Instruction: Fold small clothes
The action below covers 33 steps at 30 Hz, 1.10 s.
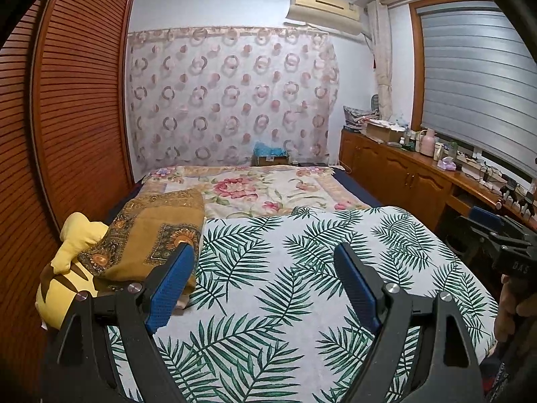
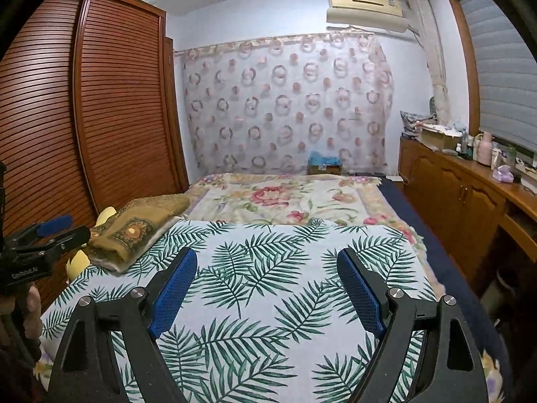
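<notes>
Blue-padded fingers [image 1: 174,282] of the left gripper [image 1: 265,255] stood spread wide over the palm-leaf cloth [image 1: 302,268] covering the near end of the bed, nothing between them. Right gripper [image 2: 266,258] likewise released, jaws wide and empty above the same leaf print [image 2: 268,268]. Task item, a folded mustard-brown patterned garment [image 1: 151,235], lay at the left edge of the leaf cloth, resting partly on a yellow plush toy [image 1: 67,268]; in the right wrist view it sat ahead-left [image 2: 134,228], apart from both grippers. Floral blanket [image 1: 268,191] lay beyond. Louvered wooden wardrobe [image 1: 77,100] stood left, wooden cabinets [image 1: 396,168] right. Neither gripper touched the garment.
</notes>
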{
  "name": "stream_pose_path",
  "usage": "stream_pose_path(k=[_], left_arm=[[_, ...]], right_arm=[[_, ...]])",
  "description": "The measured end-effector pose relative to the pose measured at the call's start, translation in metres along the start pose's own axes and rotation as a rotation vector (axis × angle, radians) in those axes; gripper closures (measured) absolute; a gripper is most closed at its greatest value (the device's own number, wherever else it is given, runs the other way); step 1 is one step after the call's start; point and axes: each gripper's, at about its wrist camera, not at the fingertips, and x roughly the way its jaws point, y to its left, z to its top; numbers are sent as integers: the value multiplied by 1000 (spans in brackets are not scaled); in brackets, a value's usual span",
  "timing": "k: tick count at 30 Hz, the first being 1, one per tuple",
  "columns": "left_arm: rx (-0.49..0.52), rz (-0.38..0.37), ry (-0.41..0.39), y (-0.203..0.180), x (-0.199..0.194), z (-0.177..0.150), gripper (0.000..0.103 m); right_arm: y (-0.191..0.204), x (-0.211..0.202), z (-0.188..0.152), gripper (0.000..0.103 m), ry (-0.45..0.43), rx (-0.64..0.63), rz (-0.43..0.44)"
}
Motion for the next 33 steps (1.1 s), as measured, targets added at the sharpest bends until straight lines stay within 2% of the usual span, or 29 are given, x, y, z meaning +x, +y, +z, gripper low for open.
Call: stream_pose_path(k=[33], left_arm=[[6,9,-8,0,-4,0,17]], right_arm=[[-11,-4,2,17,2,-4,9]])
